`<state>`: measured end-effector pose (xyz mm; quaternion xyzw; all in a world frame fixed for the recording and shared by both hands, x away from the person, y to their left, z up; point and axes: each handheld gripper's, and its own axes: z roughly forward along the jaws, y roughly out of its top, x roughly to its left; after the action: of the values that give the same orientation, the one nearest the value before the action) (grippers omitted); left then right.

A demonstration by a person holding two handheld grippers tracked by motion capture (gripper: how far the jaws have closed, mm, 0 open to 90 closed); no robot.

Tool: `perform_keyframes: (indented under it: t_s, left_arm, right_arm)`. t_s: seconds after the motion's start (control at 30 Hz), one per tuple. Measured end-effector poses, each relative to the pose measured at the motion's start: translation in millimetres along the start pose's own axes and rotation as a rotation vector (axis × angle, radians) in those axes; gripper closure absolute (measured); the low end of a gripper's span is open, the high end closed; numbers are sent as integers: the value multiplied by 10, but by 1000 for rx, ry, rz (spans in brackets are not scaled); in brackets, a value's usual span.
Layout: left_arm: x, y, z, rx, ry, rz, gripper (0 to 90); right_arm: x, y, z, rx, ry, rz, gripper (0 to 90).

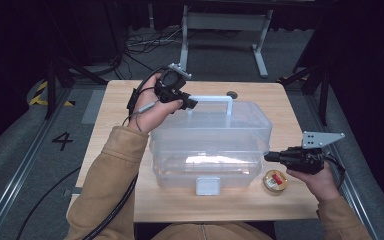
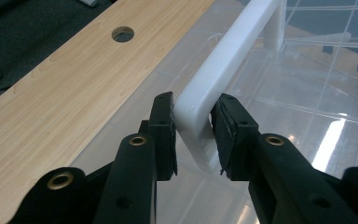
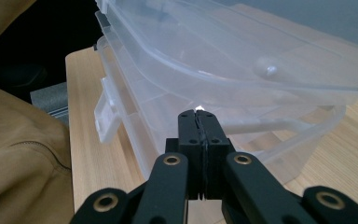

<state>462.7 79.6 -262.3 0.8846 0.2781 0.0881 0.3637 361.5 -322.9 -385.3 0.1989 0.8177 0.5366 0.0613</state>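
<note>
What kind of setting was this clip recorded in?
Probably a lab or recording studio, not a home: a small wooden table ringed by dark curtains, loose cables on grey carpet, and a floor number "4".

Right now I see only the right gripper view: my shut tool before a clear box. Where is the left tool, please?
Observer: The left tool has its jaws around one end of the white handle on the lid, and the pads seem to press on it.
Operator: Does anything lie near my right hand?
Observer: Yes, a small round tin lies on the table, beside the front right corner of the box and close to the right tool.
Operator: Anything behind the box?
Observer: A round hole in the tabletop, just beyond the handle.
</note>
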Motion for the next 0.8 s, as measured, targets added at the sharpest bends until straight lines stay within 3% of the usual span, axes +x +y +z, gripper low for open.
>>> perform_keyframes:
  t_s: [0.5,0.6,0.8]
  left_arm:
    - [4,-23,-1,-20,-2,-8,688]
    - [3,-37,-29,-27,1,-19,582]
    - [-22,-73,-211,-65,36,-2,486]
  right_arm:
    - [44,44,27,-3,-21,-9,896]
    - [45,46,30,-1,-27,-10,896]
    - [45,55,27,-8,-37,-10,897]
